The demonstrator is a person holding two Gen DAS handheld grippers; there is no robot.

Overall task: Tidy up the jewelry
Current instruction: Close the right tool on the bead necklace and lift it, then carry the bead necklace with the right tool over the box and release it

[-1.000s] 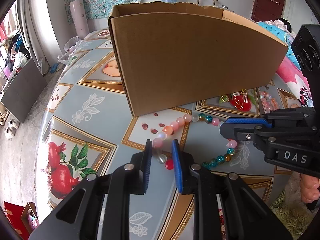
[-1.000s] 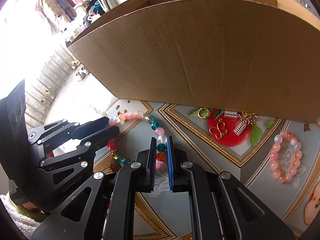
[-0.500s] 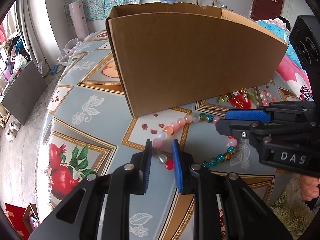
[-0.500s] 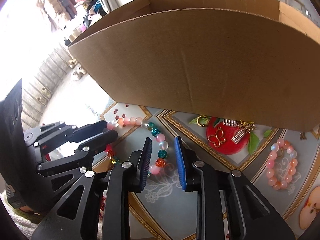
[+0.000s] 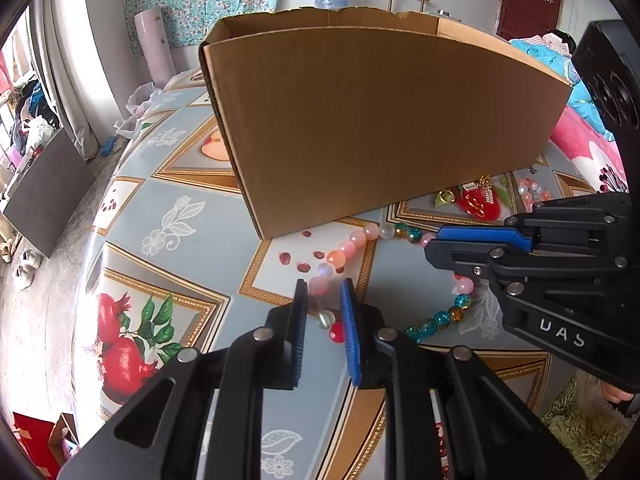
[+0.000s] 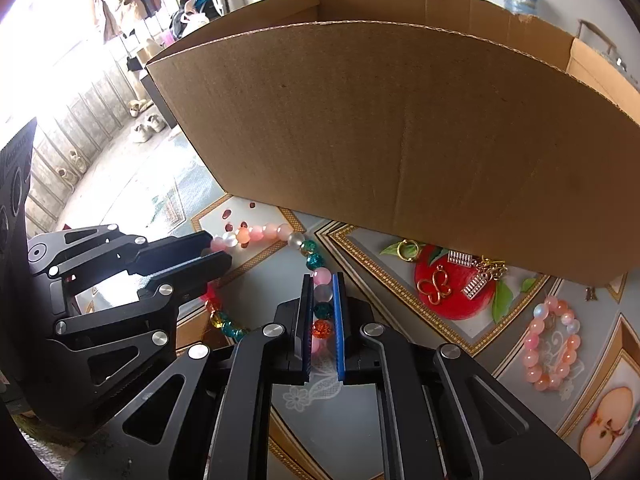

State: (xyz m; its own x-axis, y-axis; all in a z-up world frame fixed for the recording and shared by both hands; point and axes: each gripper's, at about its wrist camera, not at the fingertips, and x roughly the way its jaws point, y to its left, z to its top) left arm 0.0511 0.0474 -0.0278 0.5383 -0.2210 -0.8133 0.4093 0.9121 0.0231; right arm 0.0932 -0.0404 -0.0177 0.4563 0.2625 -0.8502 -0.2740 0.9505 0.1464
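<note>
A long bead necklace (image 5: 352, 246) of pink, white, teal and orange beads lies on the patterned tablecloth in front of a tall cardboard box (image 5: 380, 120). My left gripper (image 5: 324, 292) straddles its left end, jaws a bead's width apart around the beads. My right gripper (image 6: 322, 290) has closed onto the necklace (image 6: 322, 276) at its right side, with beads between the pads. In the left wrist view the right gripper (image 5: 448, 242) sits to the right. The box (image 6: 400, 140) stands right behind.
A gold ring (image 6: 408, 249), a gold butterfly charm (image 6: 434, 286) and silver and gold earrings (image 6: 474, 276) lie by the box's base. A pink bead bracelet (image 6: 554, 342) lies at the right. The table edge drops off at the left.
My right gripper opened half a second ago, moved forward along the necklace, and has now closed again on the beads. The left gripper has stayed put.
</note>
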